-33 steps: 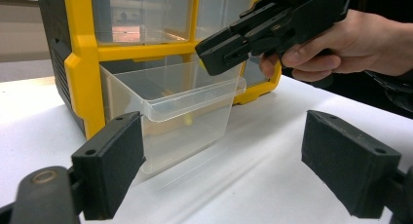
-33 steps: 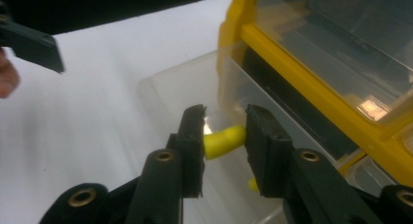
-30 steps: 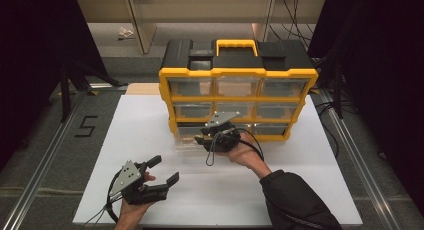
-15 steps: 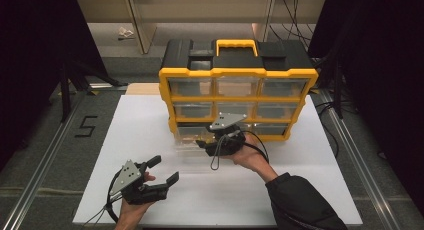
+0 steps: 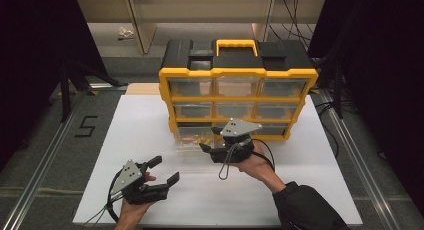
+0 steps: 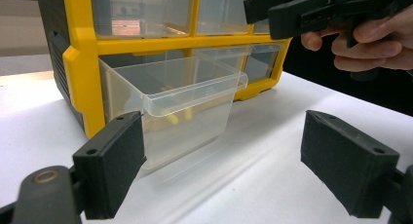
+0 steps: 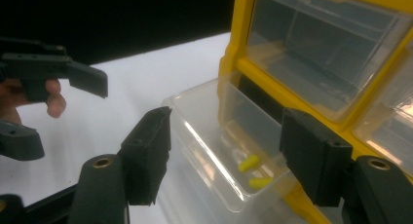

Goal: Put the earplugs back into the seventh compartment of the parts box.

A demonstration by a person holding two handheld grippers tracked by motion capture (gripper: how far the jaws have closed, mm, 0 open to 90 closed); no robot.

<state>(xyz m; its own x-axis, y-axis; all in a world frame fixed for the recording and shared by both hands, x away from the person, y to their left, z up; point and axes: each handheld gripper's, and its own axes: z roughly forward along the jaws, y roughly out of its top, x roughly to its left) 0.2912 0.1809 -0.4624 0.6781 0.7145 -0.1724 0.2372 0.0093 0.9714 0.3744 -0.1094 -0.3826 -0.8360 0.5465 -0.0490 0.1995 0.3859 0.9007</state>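
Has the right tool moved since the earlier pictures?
Yes. The right tool has drawn back a little from the pulled-out drawer, toward the person, judged against the yellow cabinet. Its jaws have just been opening, nothing between them.

Both grippers black: left gripper (image 5: 162,171), right gripper (image 5: 209,142). Each carries a grey three-cornered plate with dark dots (screws, probably) and a black trailing cable. Flat black pads (image 6: 114,158), holes at base. Dark sleeve (image 5: 307,207), right arm.
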